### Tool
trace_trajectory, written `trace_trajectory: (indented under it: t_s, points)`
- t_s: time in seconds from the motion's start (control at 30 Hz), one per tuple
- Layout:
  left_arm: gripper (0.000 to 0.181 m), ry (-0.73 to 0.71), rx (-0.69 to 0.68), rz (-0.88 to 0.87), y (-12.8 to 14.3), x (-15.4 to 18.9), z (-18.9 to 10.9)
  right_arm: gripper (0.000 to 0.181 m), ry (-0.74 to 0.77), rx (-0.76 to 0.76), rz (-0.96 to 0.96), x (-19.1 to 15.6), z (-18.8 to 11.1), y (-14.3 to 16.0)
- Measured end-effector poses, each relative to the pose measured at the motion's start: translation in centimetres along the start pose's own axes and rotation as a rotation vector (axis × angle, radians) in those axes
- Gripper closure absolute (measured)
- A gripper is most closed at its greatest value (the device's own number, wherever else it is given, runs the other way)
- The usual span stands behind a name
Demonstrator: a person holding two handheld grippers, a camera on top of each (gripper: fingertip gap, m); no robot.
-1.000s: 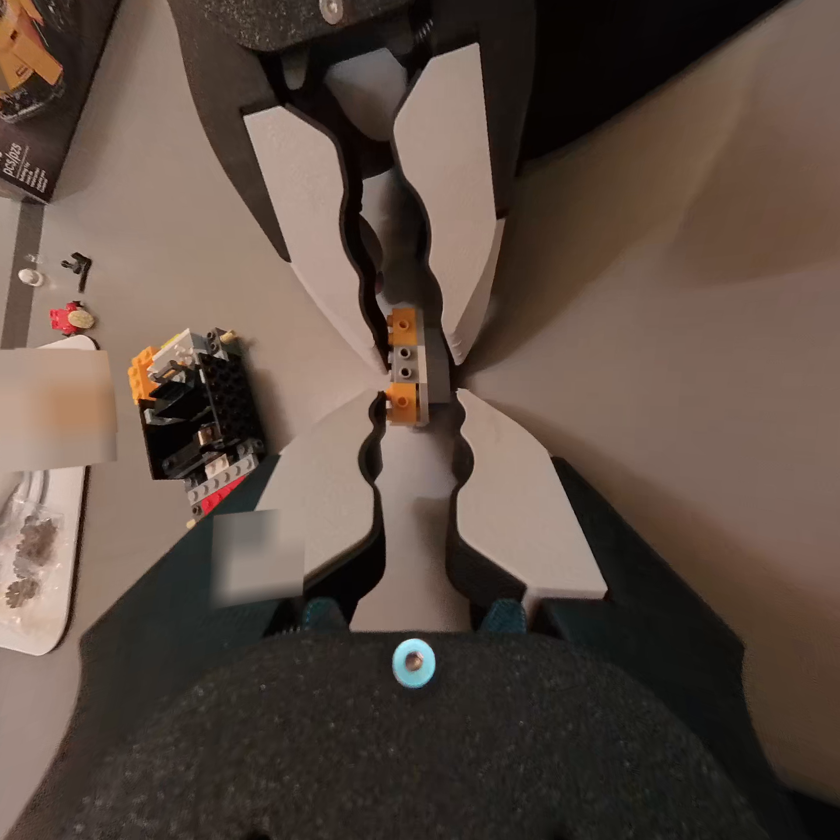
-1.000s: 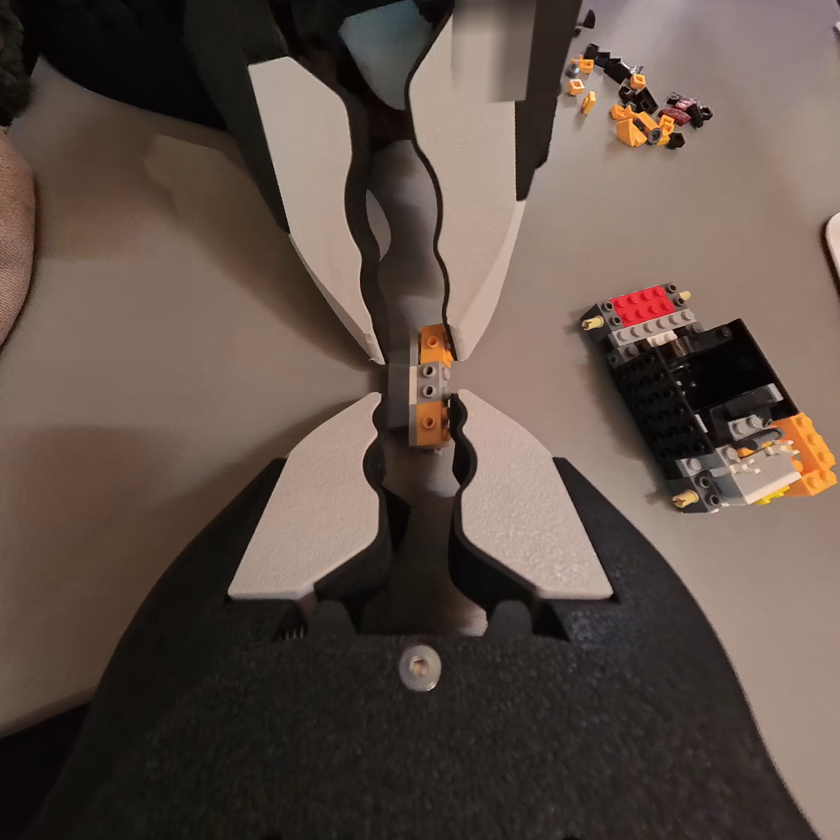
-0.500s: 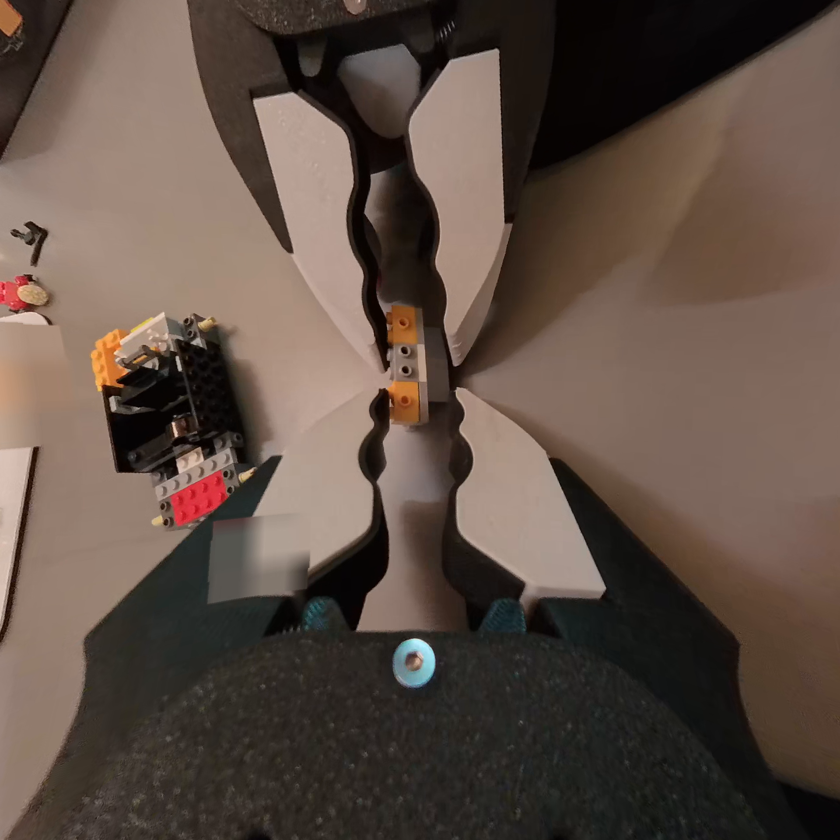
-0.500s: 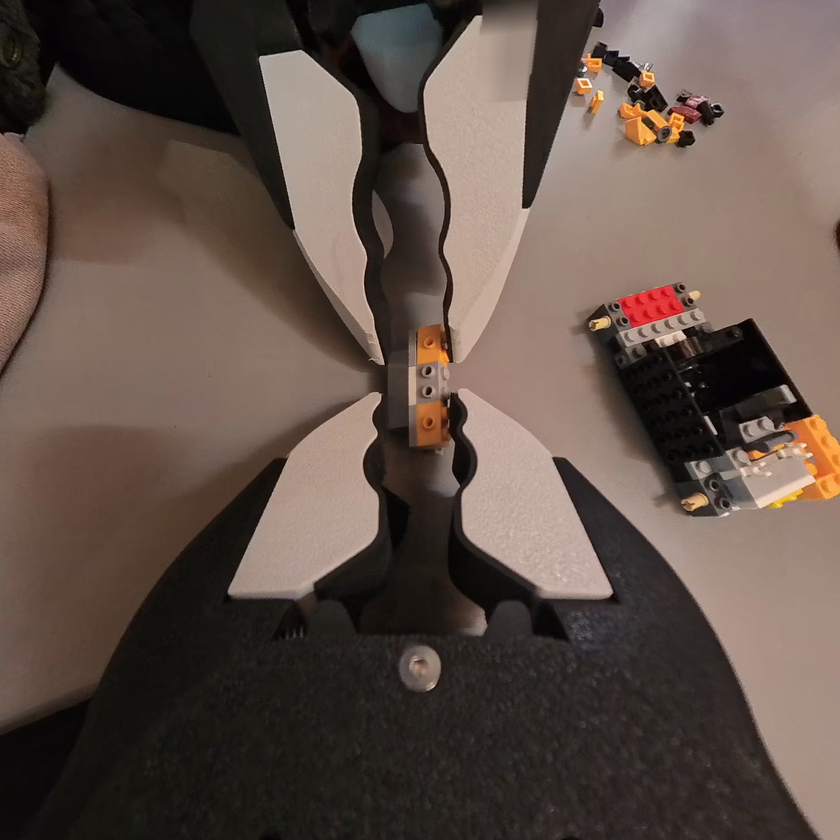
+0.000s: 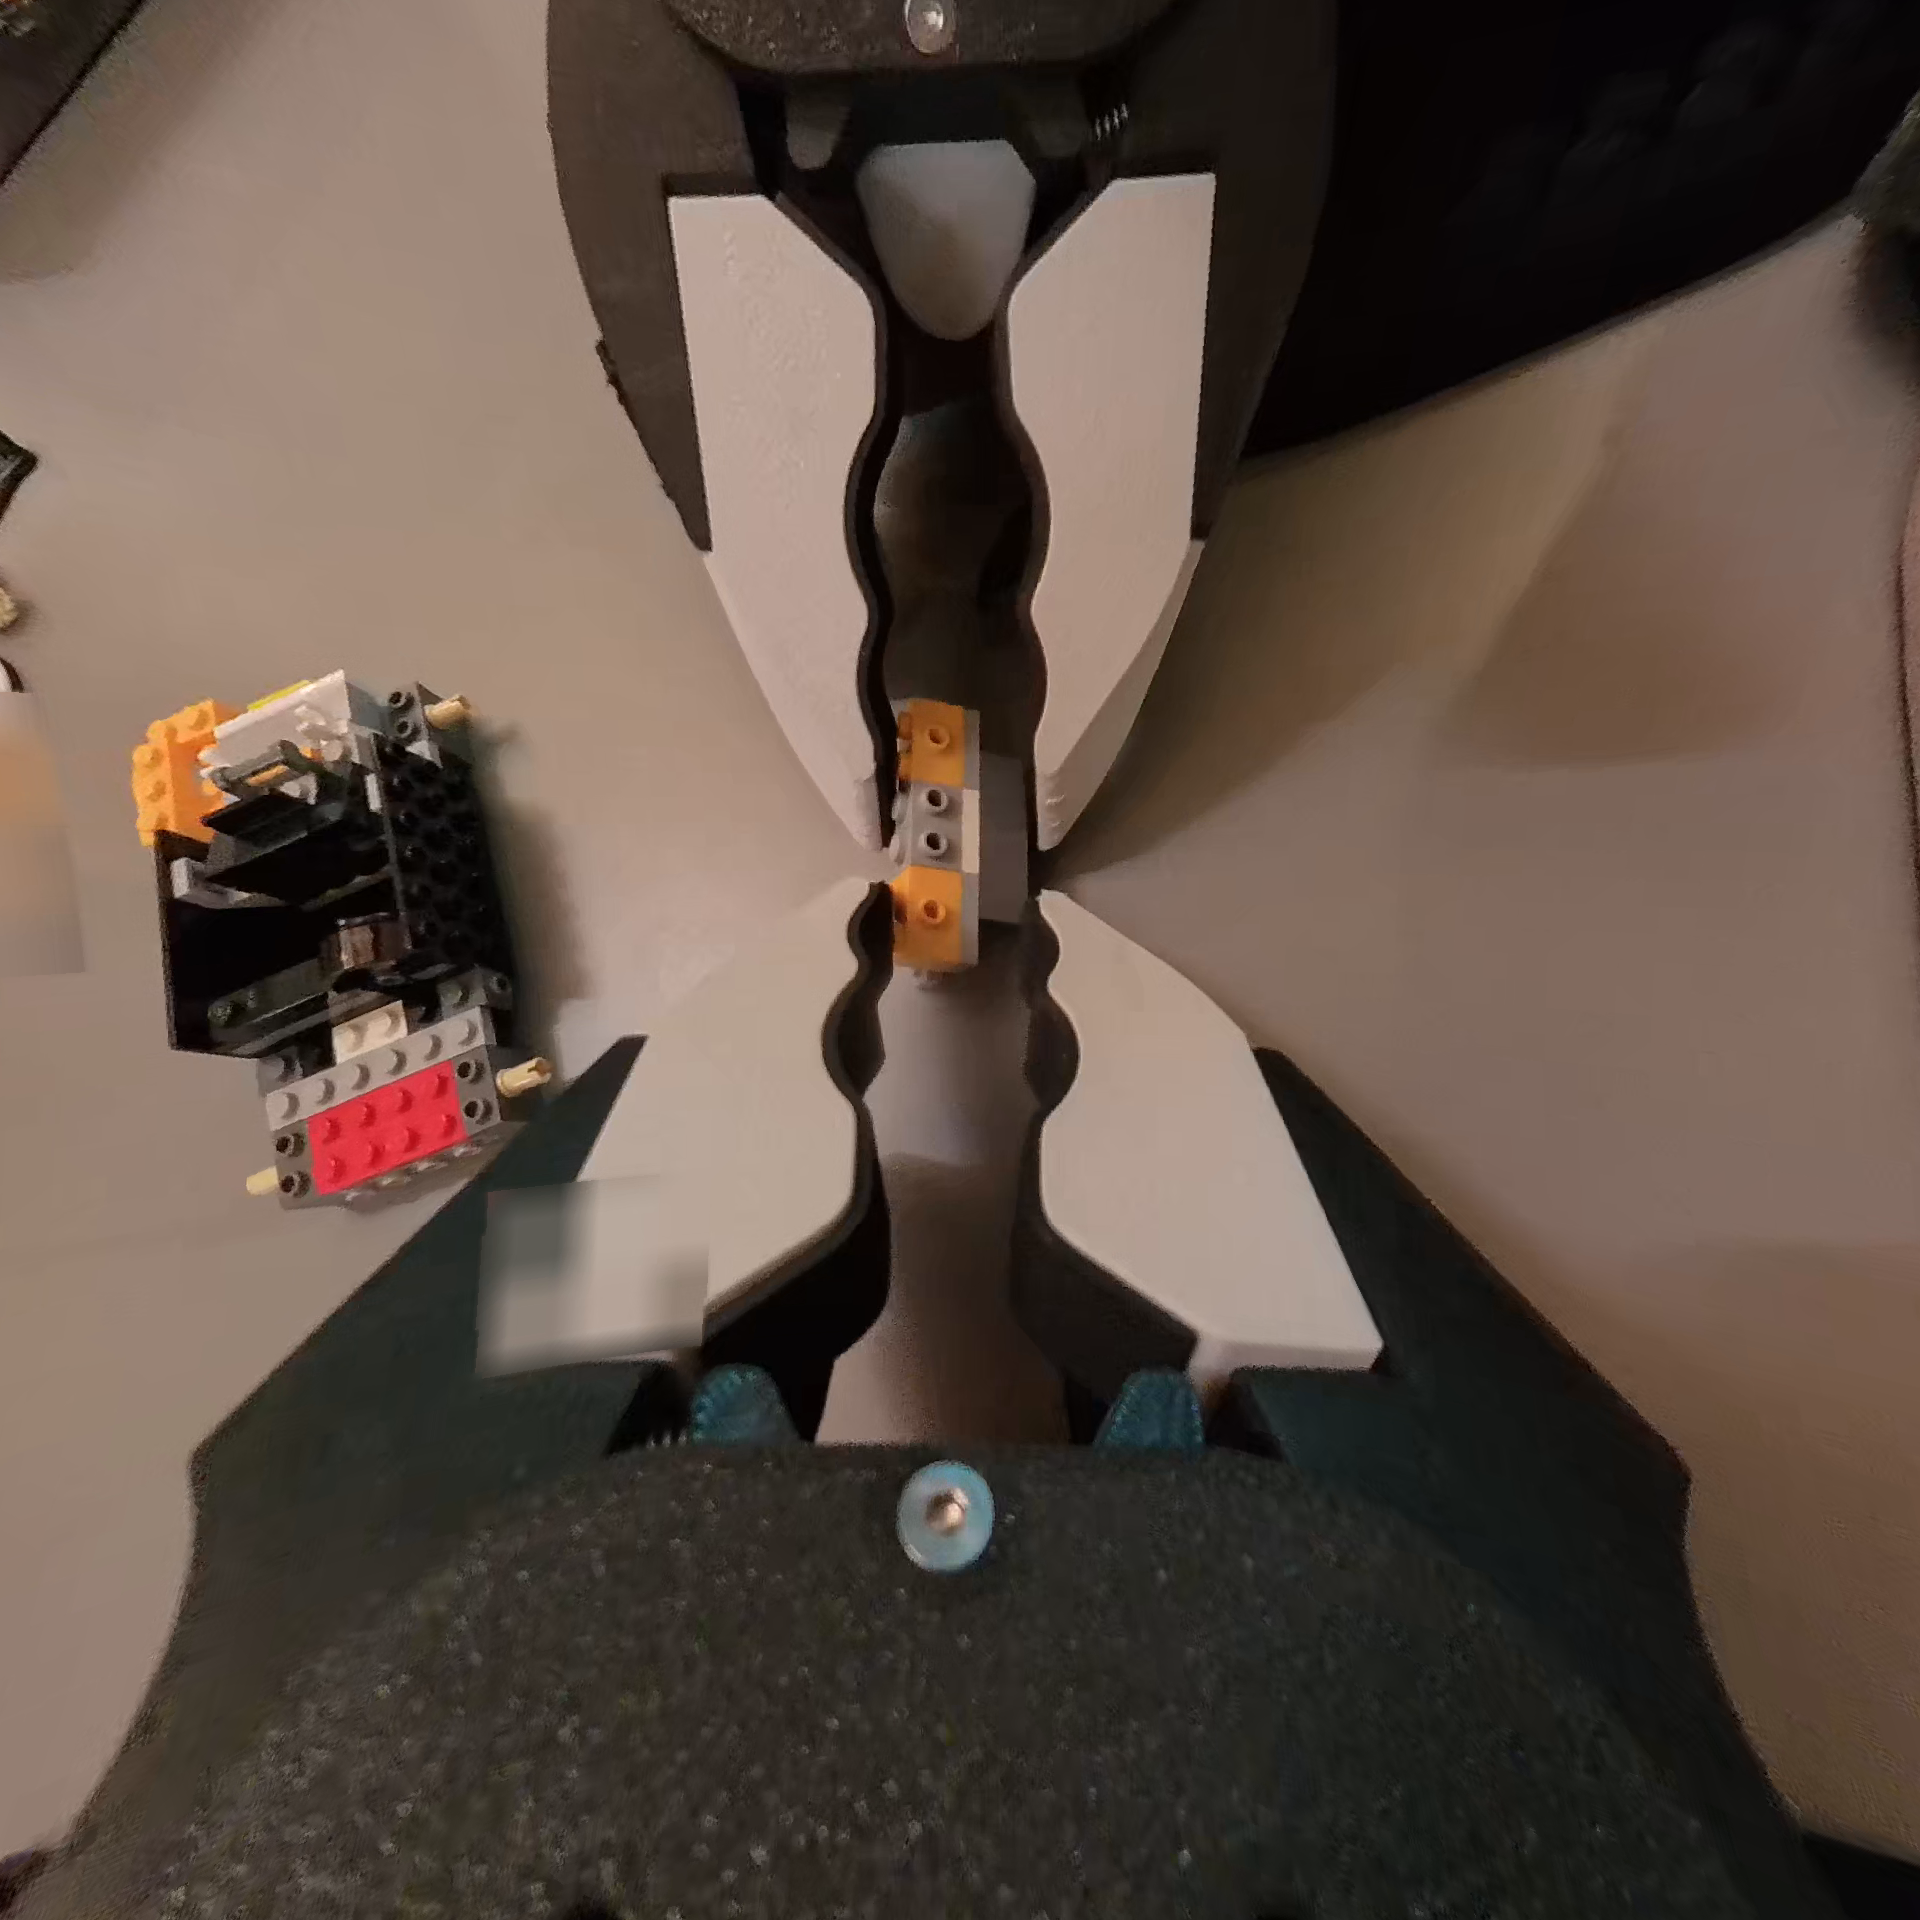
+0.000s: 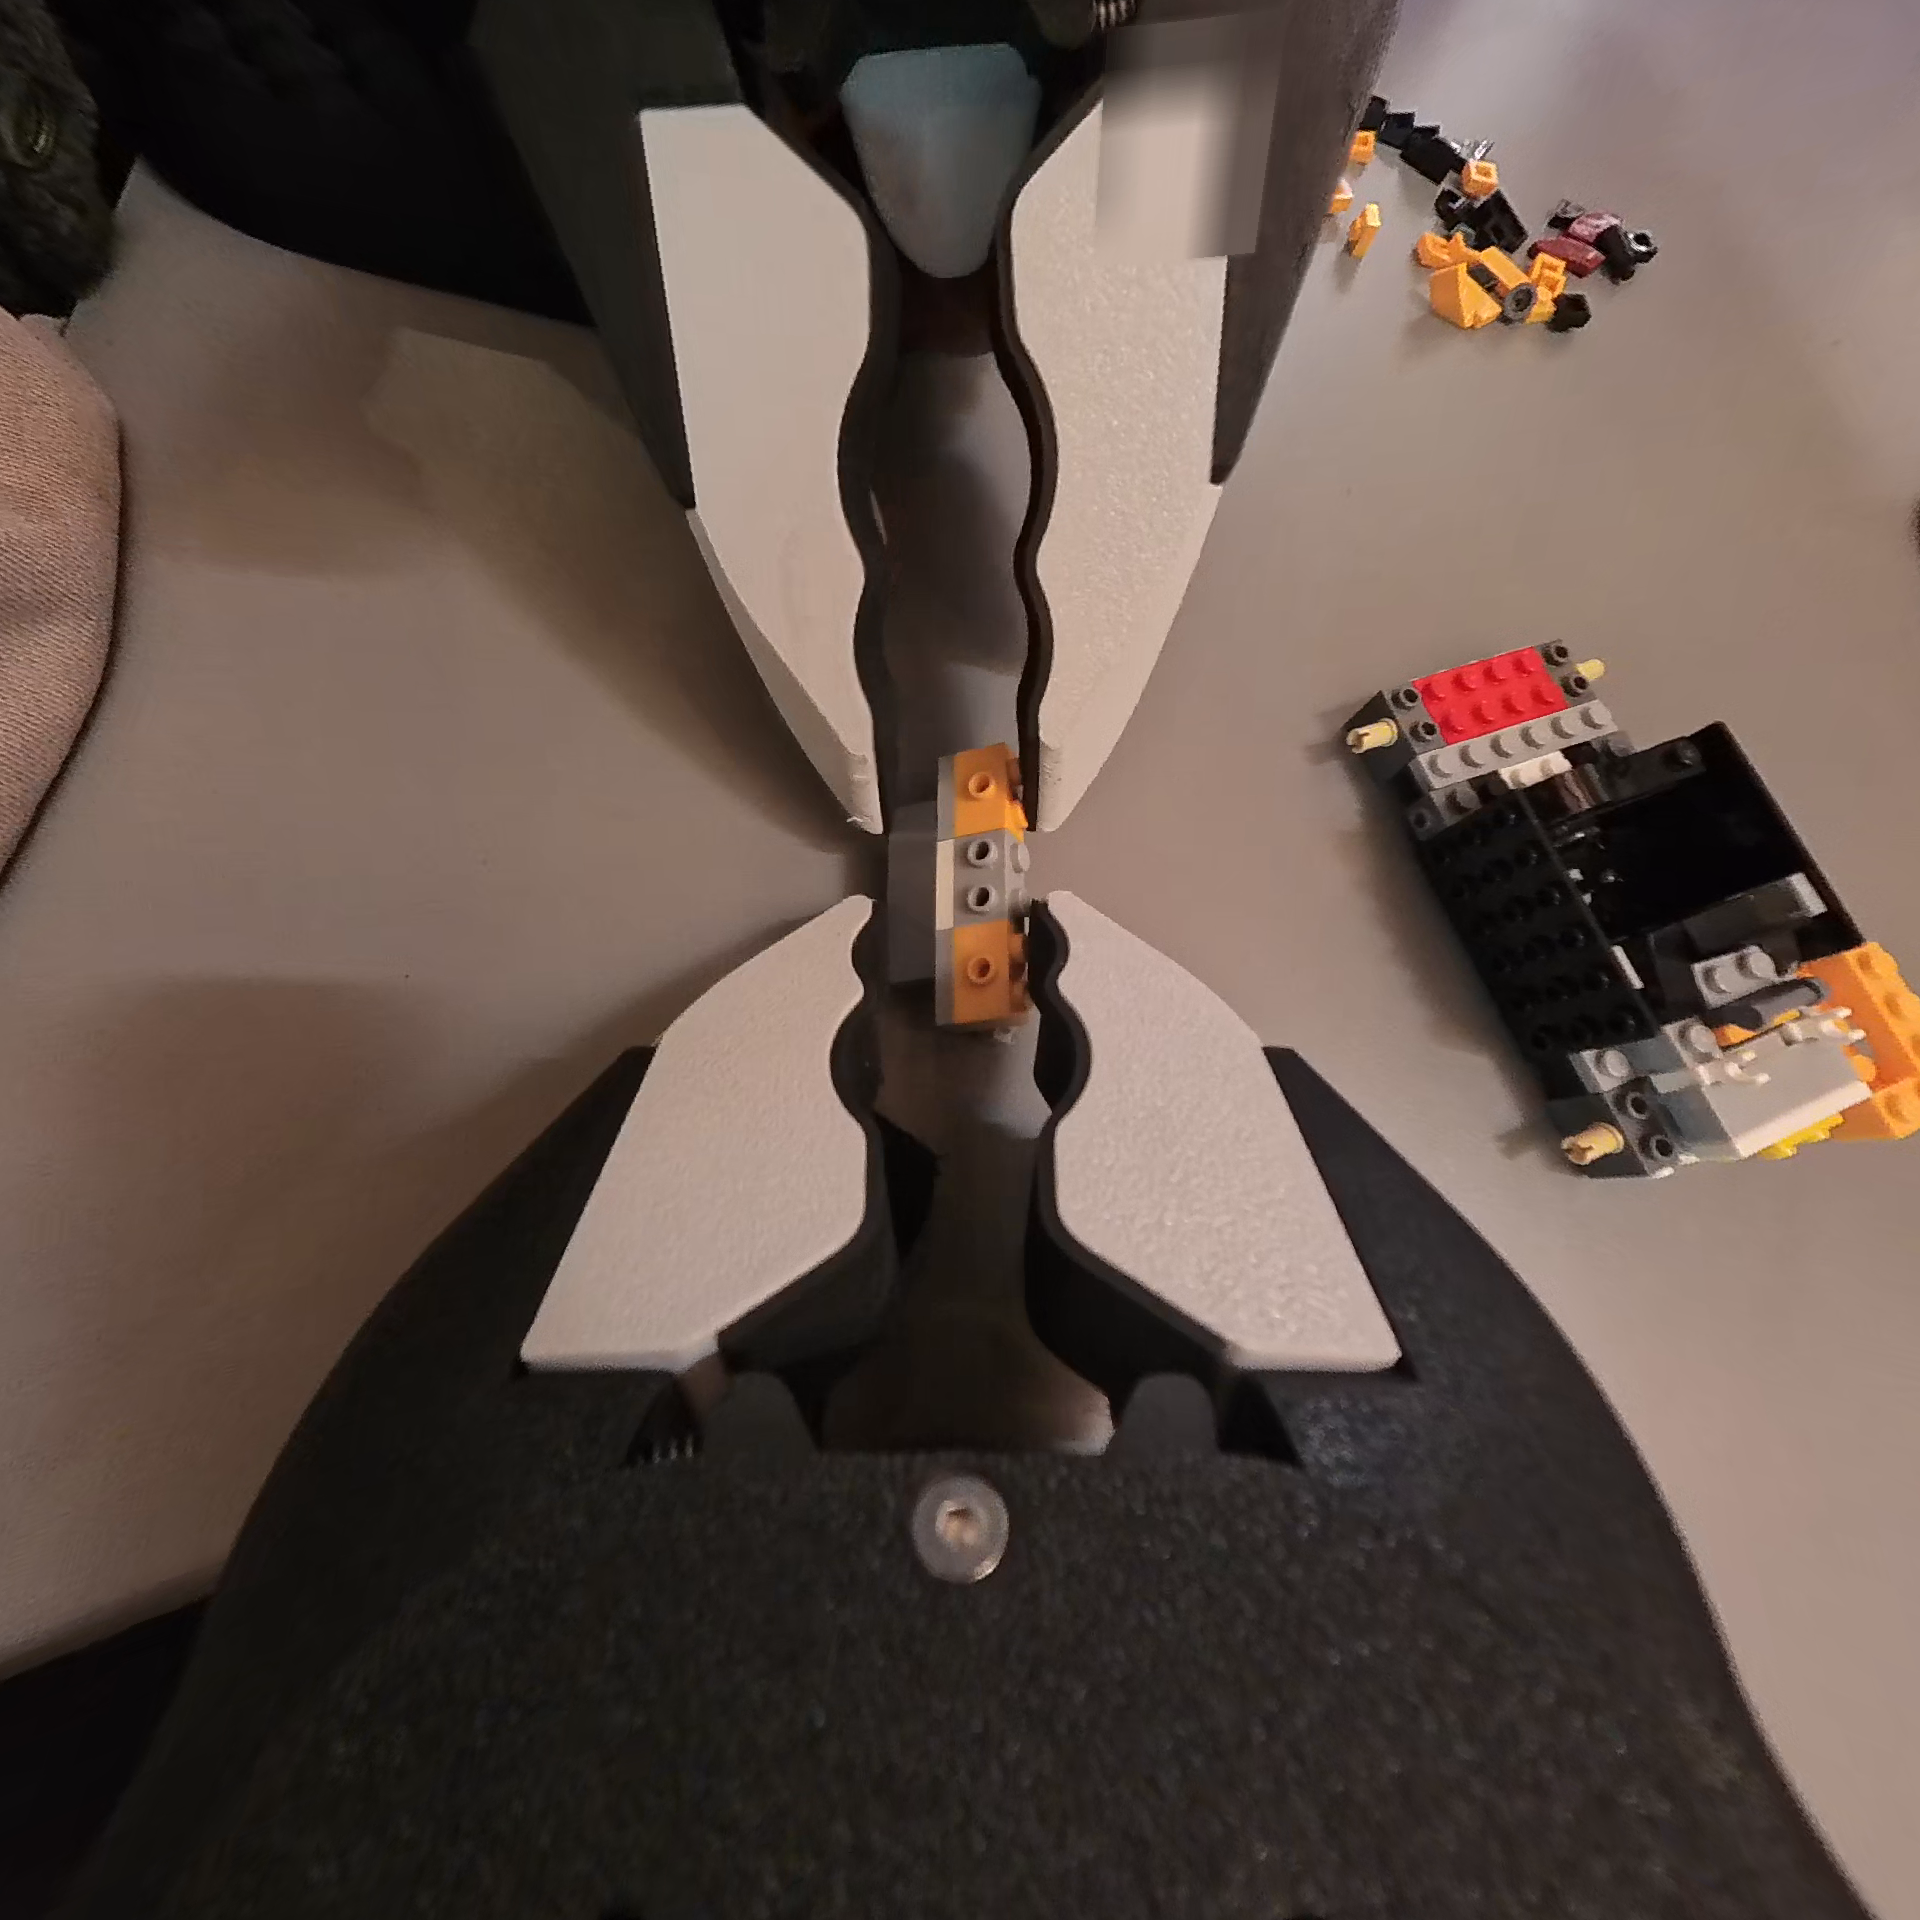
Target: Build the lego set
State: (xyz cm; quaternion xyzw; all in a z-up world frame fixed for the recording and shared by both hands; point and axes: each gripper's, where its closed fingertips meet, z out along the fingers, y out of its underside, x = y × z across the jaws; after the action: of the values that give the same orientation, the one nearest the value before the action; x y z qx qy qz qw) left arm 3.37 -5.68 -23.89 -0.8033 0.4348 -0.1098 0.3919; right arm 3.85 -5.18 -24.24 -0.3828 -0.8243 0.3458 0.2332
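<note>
A small orange-and-grey brick assembly (image 5: 938, 836) hangs above the grey table (image 5: 1507, 779), held from both ends. My left gripper (image 5: 958, 909) is shut on its near orange end. My right gripper (image 5: 961, 831) comes in from the top of the left wrist view, tip to tip, and is shut on the far end. In the right wrist view the same assembly (image 6: 971, 894) sits between my right gripper (image 6: 956, 914) below and my left gripper (image 6: 956, 821) above. The part-built black vehicle chassis (image 5: 332, 935) with a red plate and orange front lies on the table; it also shows in the right wrist view (image 6: 1621, 914).
A scatter of small orange, black and dark red loose pieces (image 6: 1486, 249) lies at the far right of the right wrist view. Pink fabric (image 6: 42, 571) is at the left edge there. Dark cloth (image 5: 1610, 208) borders the table's edge. Both grippers' tips are close together, under 4 cm apart.
Both grippers keep their hold on the small assembly. The opposing gripper now lines up straighter in each view, and the chassis has slid a little to the left in the left wrist view.
</note>
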Motion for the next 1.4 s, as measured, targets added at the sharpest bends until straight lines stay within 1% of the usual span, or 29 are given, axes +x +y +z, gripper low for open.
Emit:
trace_trajectory:
  t_s: [0.03,0.1,0.17,0.2,0.23,0.27,0.33,0.43,0.6,0.8,0.83,0.87,0.9,0.93,1.03,1.13,1.2,1.3,1.4]
  points:
    - [0.157,0.005,0.011,0.004,-0.1,0.0,0.0,0.156,0.000,0.001,0.001,0.0,0.0,0.0]
    - [0.156,-0.005,0.018,0.035,0.0,-0.1,0.0,0.156,0.005,-0.001,-0.001,0.1,0.0,0.0]
    - [0.145,-0.053,0.002,0.080,0.1,-0.4,0.1,0.156,0.020,-0.007,-0.019,0.1,0.1,0.0]
    - [0.145,-0.072,-0.010,0.109,0.3,-0.5,0.2,0.156,0.021,-0.007,-0.019,0.1,0.1,0.0]
    - [0.152,-0.074,-0.020,0.133,0.3,-0.4,0.3,0.156,0.017,-0.006,-0.013,0.1,0.1,0.0]
    - [0.155,-0.082,-0.026,0.161,0.3,-0.3,0.3,0.156,0.014,-0.006,-0.006,0.1,0.0,0.0]
    - [0.155,-0.103,-0.055,0.191,0.4,-0.3,0.3,0.156,0.015,-0.009,-0.007,0.2,0.1,0.1]
    - [0.156,-0.088,-0.065,0.157,0.5,-0.3,0.3,0.156,0.013,-0.009,-0.003,0.2,0.1,0.1]
    - [0.155,-0.051,-0.034,0.113,0.4,-0.2,0.4,0.154,0.013,-0.005,0.003,0.2,0.1,0.0]
    - [0.155,-0.042,0.027,0.066,0.1,-0.7,0.3,0.154,0.091,0.002,-0.044,0.7,-0.2,-0.3]
    - [0.152,-0.039,0.035,0.052,0.2,-0.9,0.2,0.154,0.114,-0.003,-0.052,1.0,-0.3,-0.3]
    - [0.143,-0.033,0.037,0.021,0.4,-1.1,0.0,0.154,0.151,-0.012,-0.065,1.4,-0.4,-0.2]
    - [0.139,-0.017,0.038,-0.028,0.7,-1.4,-0.1,0.154,0.190,-0.019,-0.085,1.8,-0.6,-0.2]
    - [0.139,-0.005,0.050,-0.080,0.8,-1.6,-0.2,0.155,0.235,-0.021,-0.108,2.3,-0.7,-0.3]
    - [0.140,0.029,0.128,-0.202,0.1,-2.3,-0.9,0.155,0.341,-0.022,-0.240,3.1,-1.1,-0.8]
    - [0.141,0.103,0.155,-0.277,-0.2,-2.1,-0.9,0.154,0.356,-0.001,-0.364,2.4,-0.9,-1.6]
    - [0.155,0.135,0.165,-0.288,-0.4,-1.8,-1.0,0.154,0.362,-0.015,-0.424,2.0,-0.7,-1.8]
    - [0.156,0.119,0.148,-0.273,-0.3,-1.8,-1.0,0.154,0.374,-0.025,-0.439,2.0,-0.5,-1.7]
    - [0.156,0.075,0.139,-0.293,-0.2,-2.4,-1.0,0.155,0.356,-0.057,-0.327,2.5,-0.3,-0.7]
